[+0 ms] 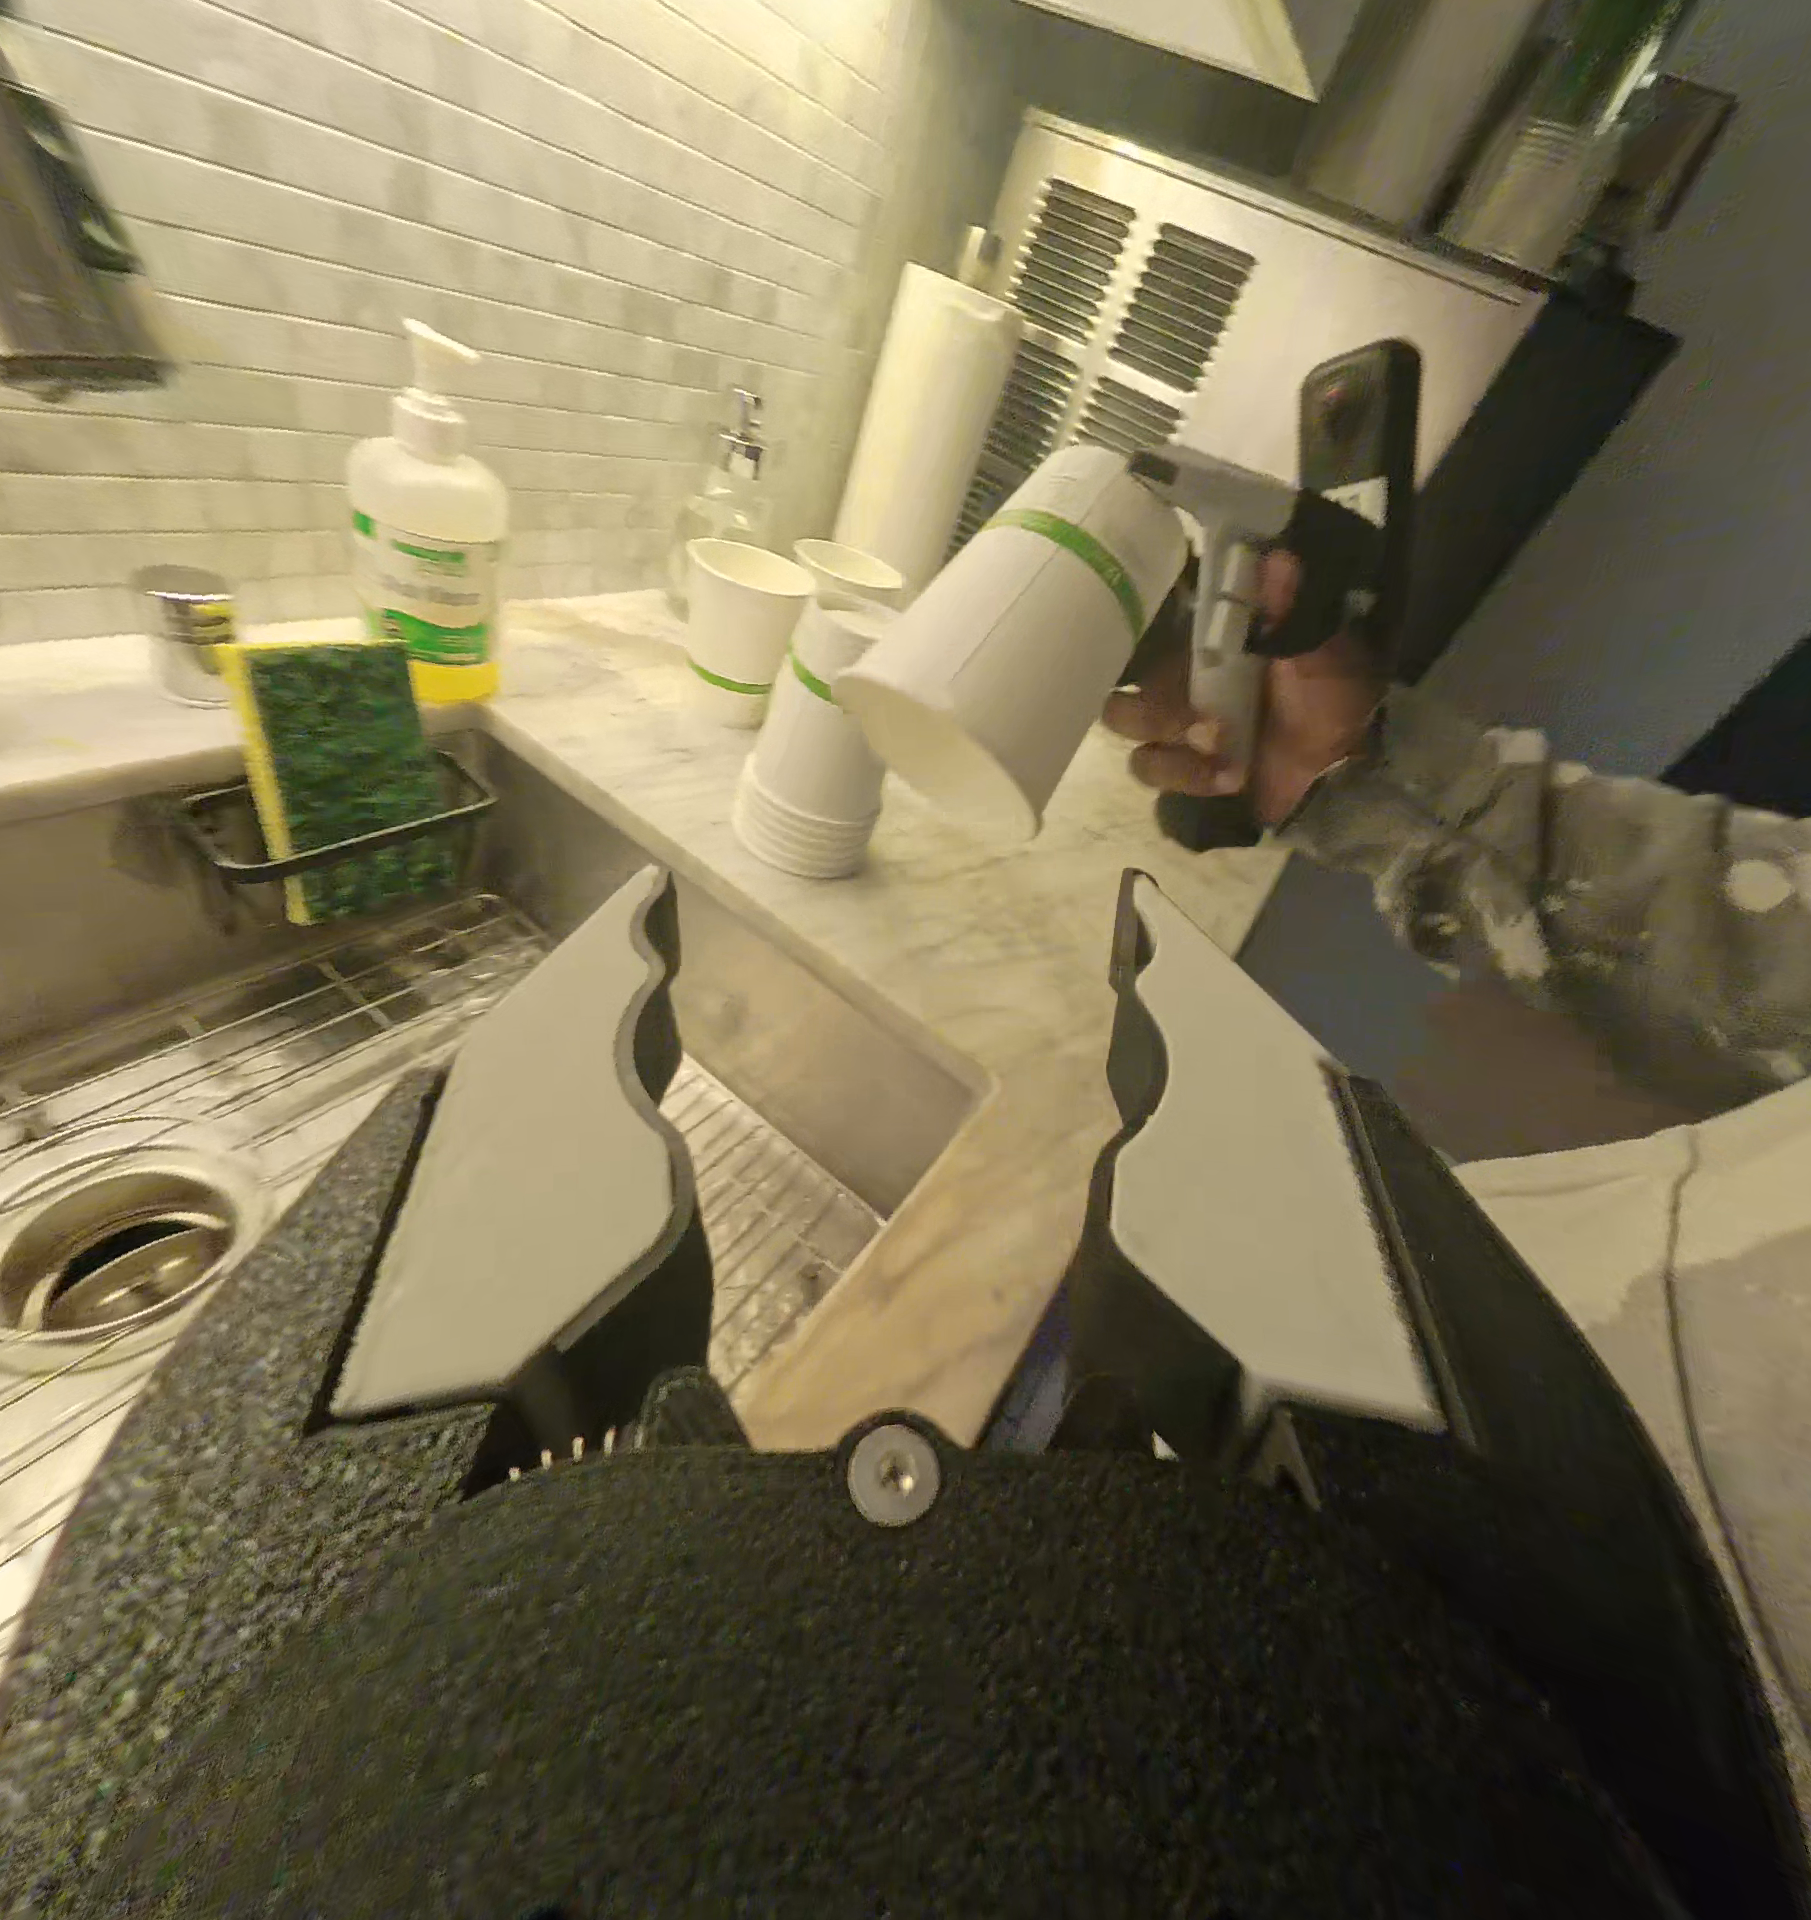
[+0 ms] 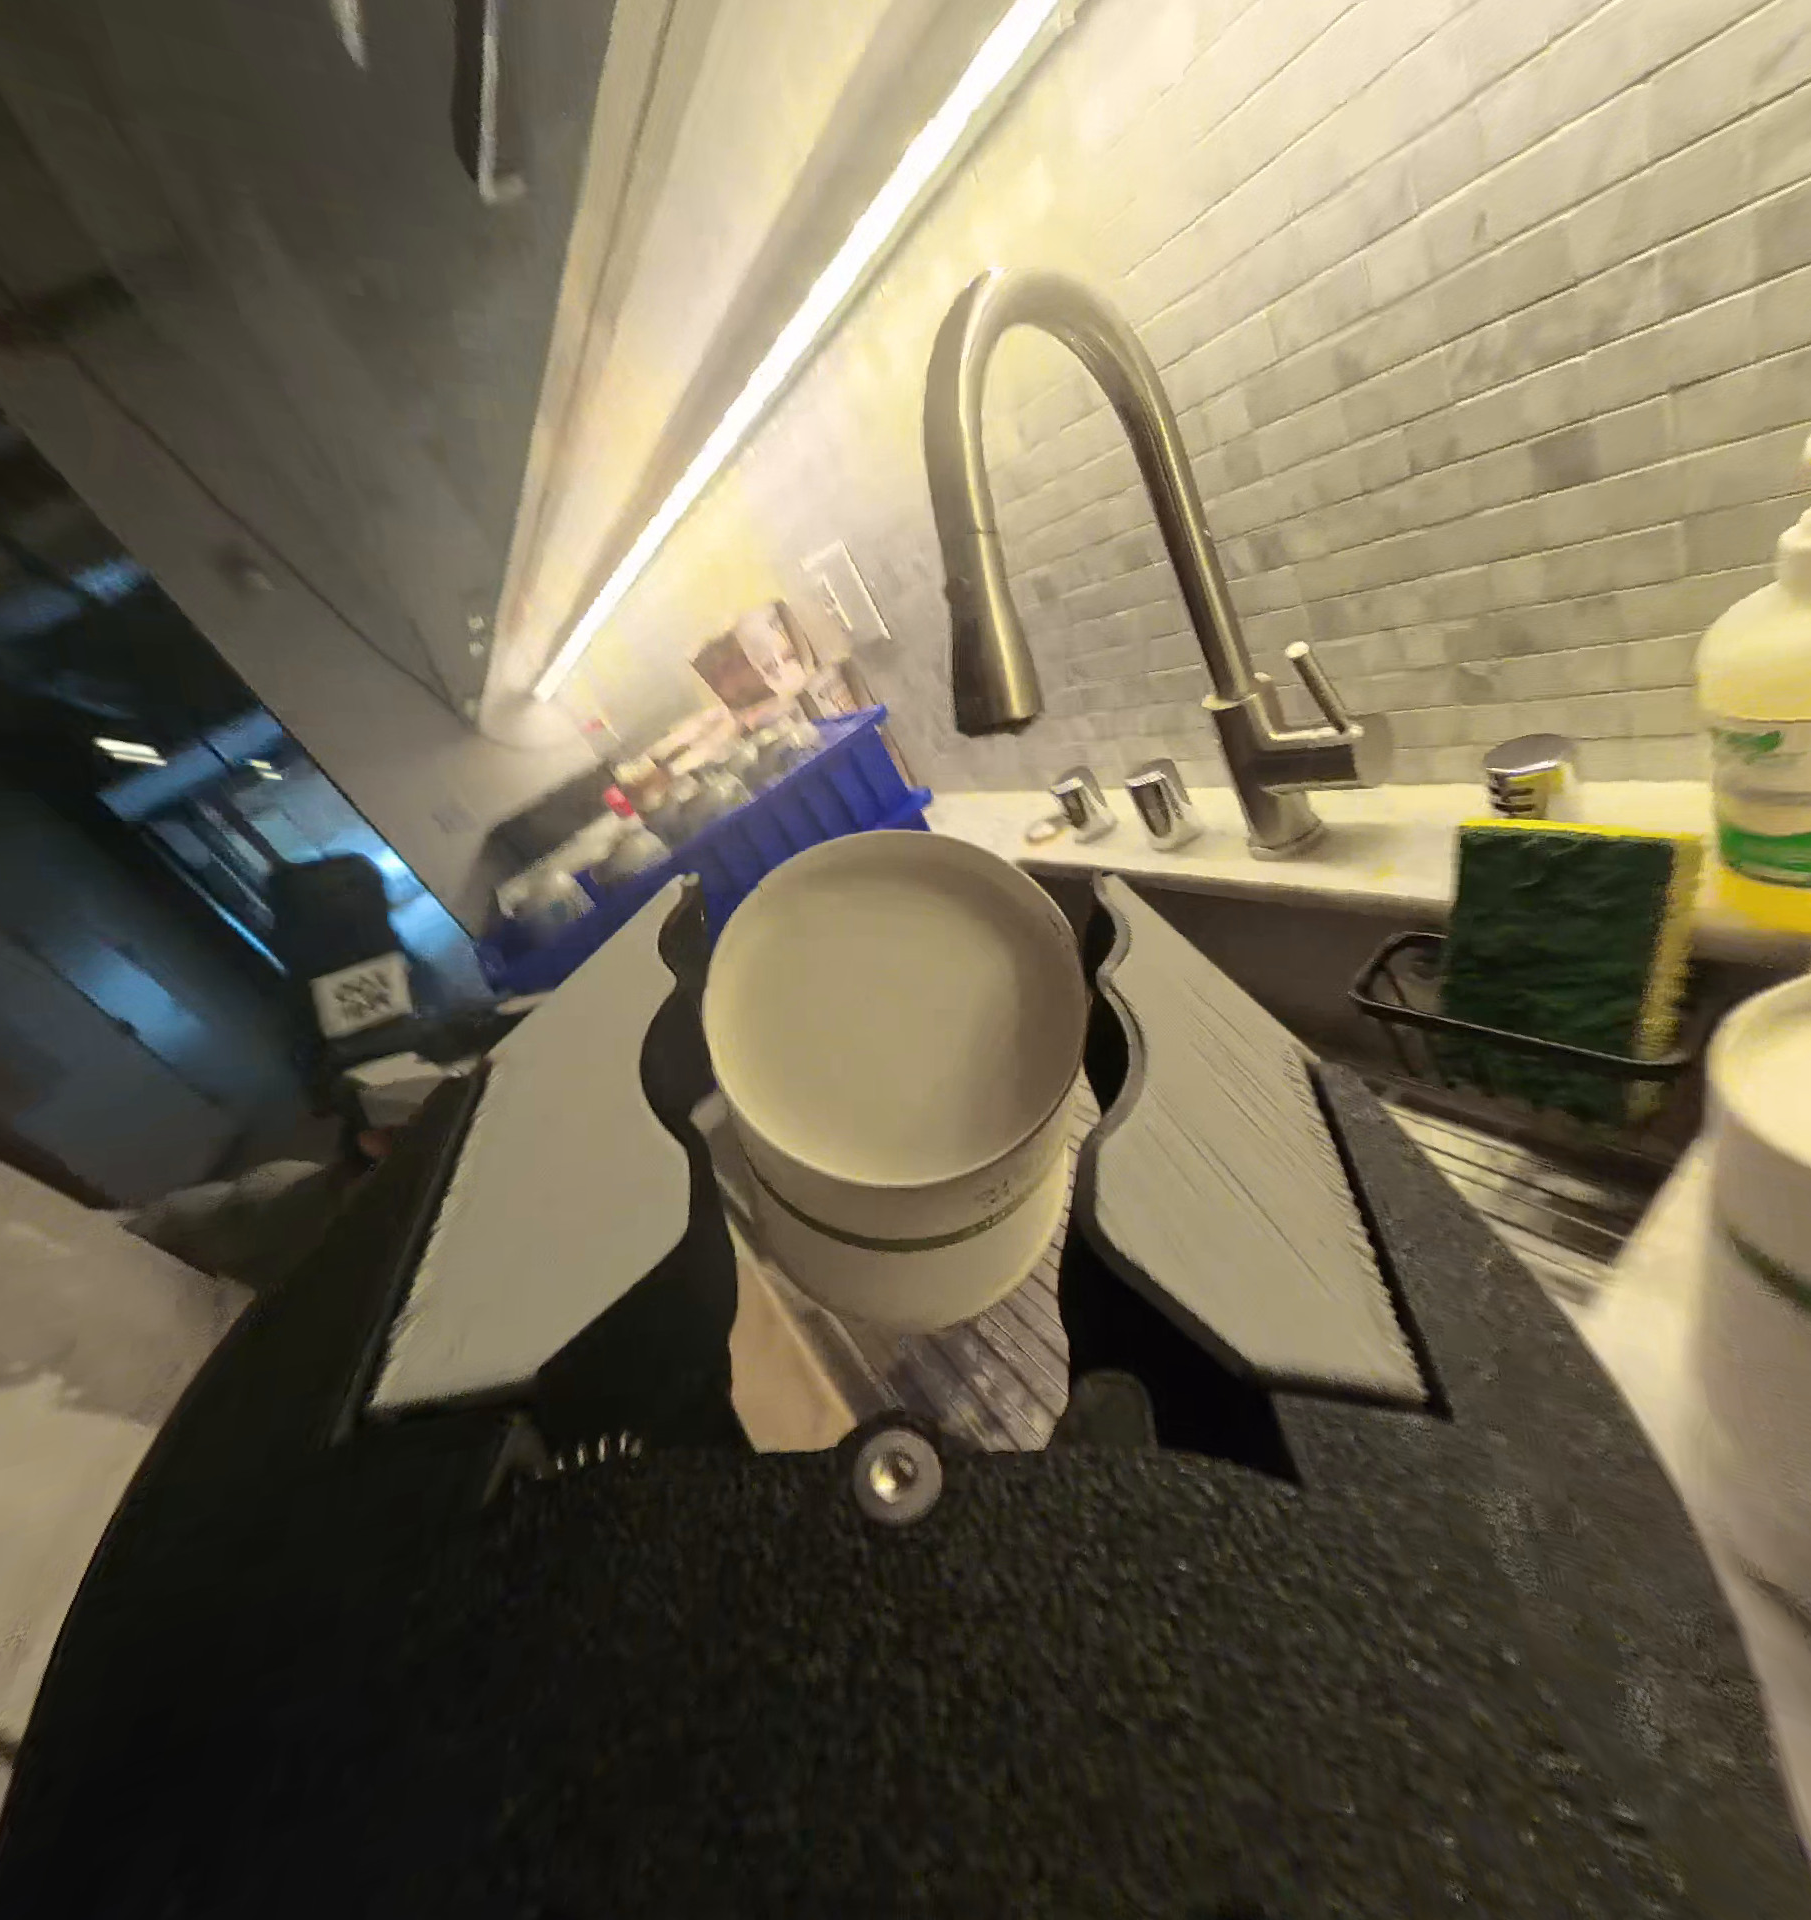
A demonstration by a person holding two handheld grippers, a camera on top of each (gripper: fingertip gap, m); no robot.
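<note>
My right gripper (image 2: 885,894) is shut on a white paper cup with a green band (image 2: 896,1081), its bottom facing the camera. In the left wrist view the same cup (image 1: 1005,623) hangs tilted in the air above the marble counter (image 1: 984,935), held by a hand (image 1: 1223,717), next to an upside-down stack of paper cups (image 1: 813,769). My left gripper (image 1: 896,883) is open and empty, hovering over the corner of the steel sink (image 1: 828,1029) and the counter edge.
Two upright paper cups (image 1: 745,623) stand behind the stack. A soap bottle (image 1: 428,520), a green and yellow sponge (image 1: 345,779) in a wire holder, a paper towel roll (image 1: 922,416) and the faucet (image 2: 1109,520) ring the sink. A sink drain (image 1: 116,1247) lies left. Another cup stack (image 2: 1794,1247) is close on the right.
</note>
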